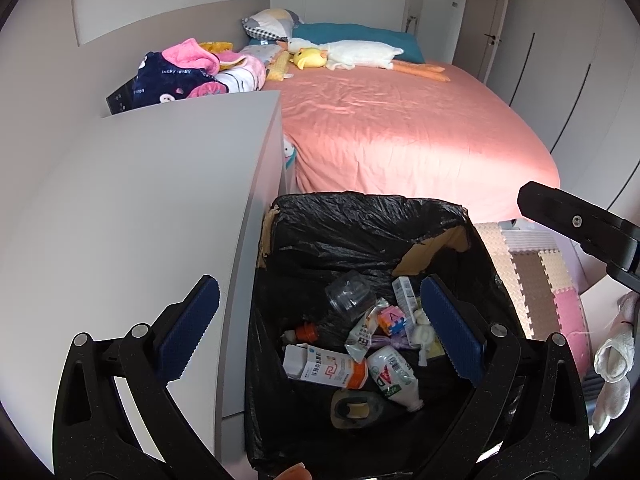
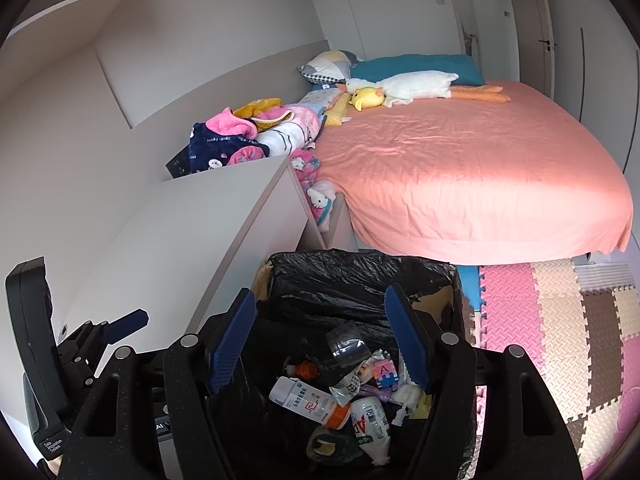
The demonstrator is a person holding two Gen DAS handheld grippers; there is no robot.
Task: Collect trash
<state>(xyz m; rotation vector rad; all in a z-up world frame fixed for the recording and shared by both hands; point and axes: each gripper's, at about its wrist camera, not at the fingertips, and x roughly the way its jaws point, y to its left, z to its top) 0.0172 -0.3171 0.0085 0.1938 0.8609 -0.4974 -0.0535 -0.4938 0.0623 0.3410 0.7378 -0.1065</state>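
Blue ribbed fingers (image 1: 448, 320) of the left gripper (image 1: 316, 320) stand spread wide with nothing between them, and the right gripper (image 2: 320, 344) is likewise released and empty, both hanging over the trash bin (image 2: 360, 272). The bin, a cardboard box lined with a black bag (image 1: 360, 220), sits on the floor between a white cabinet (image 1: 140, 200) and the foot of a bed (image 1: 400, 128) with a pink sheet. Inside lie the collected trash: a clear plastic cup (image 1: 348, 292), a white medicine box (image 1: 320, 368), a white bottle (image 1: 390, 376), a crumpled wrapper (image 1: 362, 334) and a small pink block (image 1: 392, 316). Foam mats (image 2: 560, 320) cover the floor beside the bin.
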